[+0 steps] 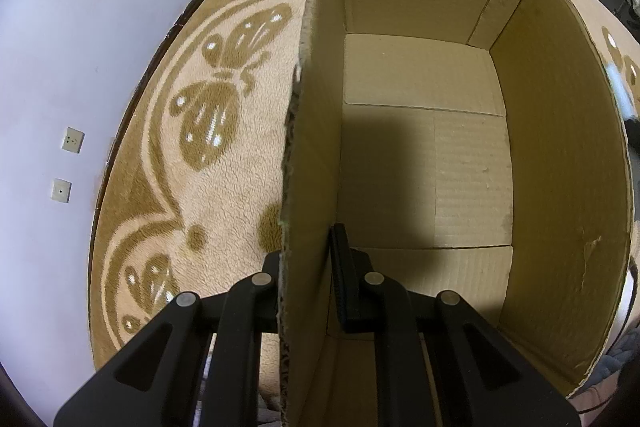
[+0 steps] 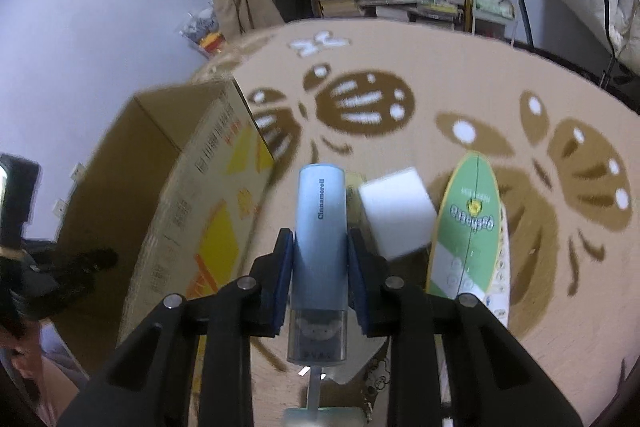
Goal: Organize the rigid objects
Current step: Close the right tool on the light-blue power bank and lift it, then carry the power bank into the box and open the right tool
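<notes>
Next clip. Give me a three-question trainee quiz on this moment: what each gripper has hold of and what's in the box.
1. True or false: the cardboard box already holds several items.
2. What is the left gripper clamped on? A) the box's side wall B) a white block C) the blanket
3. Fill in: the right gripper holds a light blue ____.

Key
1. False: only the bare cardboard floor shows.
2. A: one finger is outside the wall, one inside.
3. Cylindrical case, printed Cinnamoroll, pointing away from the camera above the white block and the green package.
</notes>
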Action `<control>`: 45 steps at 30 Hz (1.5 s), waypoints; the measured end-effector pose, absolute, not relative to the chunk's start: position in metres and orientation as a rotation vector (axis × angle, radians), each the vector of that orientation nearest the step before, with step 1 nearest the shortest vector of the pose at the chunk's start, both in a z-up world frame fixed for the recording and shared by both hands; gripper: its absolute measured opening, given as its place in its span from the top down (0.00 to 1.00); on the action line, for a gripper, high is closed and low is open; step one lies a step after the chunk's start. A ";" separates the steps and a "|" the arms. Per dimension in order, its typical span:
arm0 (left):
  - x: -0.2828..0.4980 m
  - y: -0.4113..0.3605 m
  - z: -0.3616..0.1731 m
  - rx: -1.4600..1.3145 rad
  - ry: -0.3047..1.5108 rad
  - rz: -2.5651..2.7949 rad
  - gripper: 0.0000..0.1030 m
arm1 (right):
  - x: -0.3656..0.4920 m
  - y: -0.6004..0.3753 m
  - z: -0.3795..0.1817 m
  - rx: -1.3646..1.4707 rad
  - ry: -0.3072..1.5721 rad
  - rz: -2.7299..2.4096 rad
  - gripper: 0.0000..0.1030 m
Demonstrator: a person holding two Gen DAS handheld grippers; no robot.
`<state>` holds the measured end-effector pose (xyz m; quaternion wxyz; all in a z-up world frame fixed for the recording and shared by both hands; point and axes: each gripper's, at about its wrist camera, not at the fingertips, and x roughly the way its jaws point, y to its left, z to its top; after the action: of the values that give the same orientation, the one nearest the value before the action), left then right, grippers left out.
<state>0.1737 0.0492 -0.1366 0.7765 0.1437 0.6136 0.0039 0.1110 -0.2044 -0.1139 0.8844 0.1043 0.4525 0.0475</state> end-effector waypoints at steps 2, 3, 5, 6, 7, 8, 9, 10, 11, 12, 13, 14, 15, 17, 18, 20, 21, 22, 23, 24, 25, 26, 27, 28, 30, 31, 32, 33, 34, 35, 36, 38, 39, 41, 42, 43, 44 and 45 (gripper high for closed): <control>0.173 0.049 -0.137 0.310 1.327 0.008 0.88 | 0.113 -0.202 -0.098 0.230 0.916 0.118 0.72; 0.173 0.049 -0.137 0.310 1.327 0.008 0.88 | 0.114 -0.201 -0.092 0.236 0.907 0.124 0.72; 0.173 0.049 -0.137 0.312 1.326 0.008 0.88 | 0.116 -0.196 -0.076 0.241 0.875 0.148 0.72; 0.173 0.049 -0.138 0.314 1.326 0.009 0.88 | 0.118 -0.192 -0.067 0.239 0.859 0.159 0.72; 0.173 0.049 -0.138 0.316 1.325 0.009 0.88 | 0.119 -0.189 -0.062 0.238 0.851 0.167 0.72; 0.173 0.049 -0.138 0.317 1.324 0.010 0.88 | 0.122 -0.183 -0.054 0.238 0.839 0.186 0.72; 0.172 0.049 -0.138 0.318 1.324 0.010 0.88 | 0.124 -0.178 -0.049 0.236 0.832 0.200 0.72; 0.172 0.049 -0.138 0.318 1.324 0.010 0.88 | 0.125 -0.173 -0.045 0.232 0.826 0.210 0.72; 0.172 0.049 -0.138 0.319 1.324 0.010 0.88 | 0.127 -0.166 -0.040 0.225 0.819 0.224 0.72; 0.172 0.049 -0.138 0.319 1.323 0.010 0.88 | 0.129 -0.161 -0.038 0.222 0.816 0.235 0.72; 0.172 0.049 -0.138 0.319 1.323 0.010 0.88 | 0.131 -0.157 -0.038 0.220 0.814 0.243 0.72; 0.172 0.049 -0.138 0.320 1.323 0.010 0.88 | 0.134 -0.151 -0.037 0.218 0.814 0.256 0.72; 0.172 0.049 -0.138 0.319 1.323 0.010 0.88 | 0.135 -0.148 -0.037 0.215 0.814 0.262 0.72; 0.172 0.049 -0.138 0.320 1.323 0.011 0.88 | 0.137 -0.139 -0.039 0.215 0.817 0.276 0.72; 0.172 0.048 -0.139 0.321 1.324 0.013 0.87 | 0.138 -0.136 -0.041 0.220 0.819 0.282 0.72; 0.172 0.048 -0.139 0.327 1.322 0.018 0.87 | 0.141 -0.130 -0.046 0.235 0.833 0.292 0.72; 0.172 0.047 -0.140 0.331 1.322 0.022 0.86 | 0.141 -0.127 -0.050 0.239 0.841 0.296 0.72; 0.172 0.047 -0.140 0.333 1.322 0.024 0.86 | 0.143 -0.124 -0.054 0.243 0.852 0.299 0.72; 0.172 0.047 -0.140 0.336 1.321 0.027 0.86 | 0.143 -0.122 -0.057 0.246 0.861 0.300 0.72; 0.172 0.046 -0.140 0.339 1.320 0.030 0.86 | 0.144 -0.120 -0.062 0.246 0.873 0.299 0.72; 0.172 0.045 -0.140 0.345 1.317 0.032 0.86 | 0.146 -0.118 -0.066 0.249 0.889 0.298 0.72; 0.172 0.045 -0.139 0.349 1.315 0.032 0.86 | 0.148 -0.115 -0.073 0.252 0.907 0.296 0.72; 0.171 0.045 -0.139 0.350 1.313 0.033 0.86 | 0.149 -0.114 -0.077 0.252 0.919 0.294 0.72; 0.171 0.046 -0.139 0.348 1.314 0.034 0.86 | 0.149 -0.113 -0.081 0.251 0.927 0.290 0.72; 0.171 0.046 -0.139 0.348 1.311 0.036 0.86 | 0.151 -0.110 -0.090 0.250 0.947 0.281 0.72; 0.171 0.045 -0.139 0.354 1.308 0.038 0.86 | 0.151 -0.109 -0.094 0.251 0.954 0.279 0.72; 0.170 0.043 -0.139 0.367 1.303 0.040 0.86 | 0.151 -0.109 -0.097 0.251 0.960 0.275 0.72; 0.169 0.041 -0.139 0.378 1.297 0.041 0.86 | 0.151 -0.108 -0.098 0.237 0.954 0.264 0.72; 0.168 0.040 -0.138 0.384 1.293 0.042 0.86 | 0.150 -0.107 -0.097 0.224 0.950 0.260 0.72; 0.168 0.040 -0.138 0.381 1.292 0.041 0.86 | 0.150 -0.105 -0.098 0.215 0.955 0.263 0.72; 0.168 0.041 -0.137 0.376 1.293 0.040 0.86 | 0.151 -0.105 -0.098 0.211 0.960 0.266 0.72; 0.169 0.041 -0.136 0.367 1.294 0.038 0.86 | 0.150 -0.102 -0.098 0.191 0.963 0.260 0.72; 0.168 0.041 -0.136 0.370 1.292 0.038 0.86 | 0.151 -0.103 -0.098 0.188 0.964 0.259 0.72; 0.168 0.041 -0.136 0.373 1.293 0.040 0.86 | 0.150 -0.103 -0.098 0.191 0.964 0.258 0.72; 0.169 0.041 -0.136 0.370 1.293 0.040 0.86 | 0.149 -0.105 -0.096 0.201 0.954 0.260 0.72; 0.169 0.042 -0.136 0.363 1.295 0.039 0.86 | 0.149 -0.106 -0.094 0.210 0.945 0.264 0.72; 0.170 0.042 -0.135 0.358 1.301 0.037 0.87 | 0.148 -0.108 -0.092 0.215 0.940 0.266 0.72; 0.170 0.043 -0.135 0.361 1.295 0.044 0.86 | 0.147 -0.109 -0.090 0.213 0.939 0.266 0.71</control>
<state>0.1697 0.0428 -0.1350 0.7821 0.1672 0.5999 0.0202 0.1475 -0.1086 -0.0896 0.8779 0.1023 0.4501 0.1274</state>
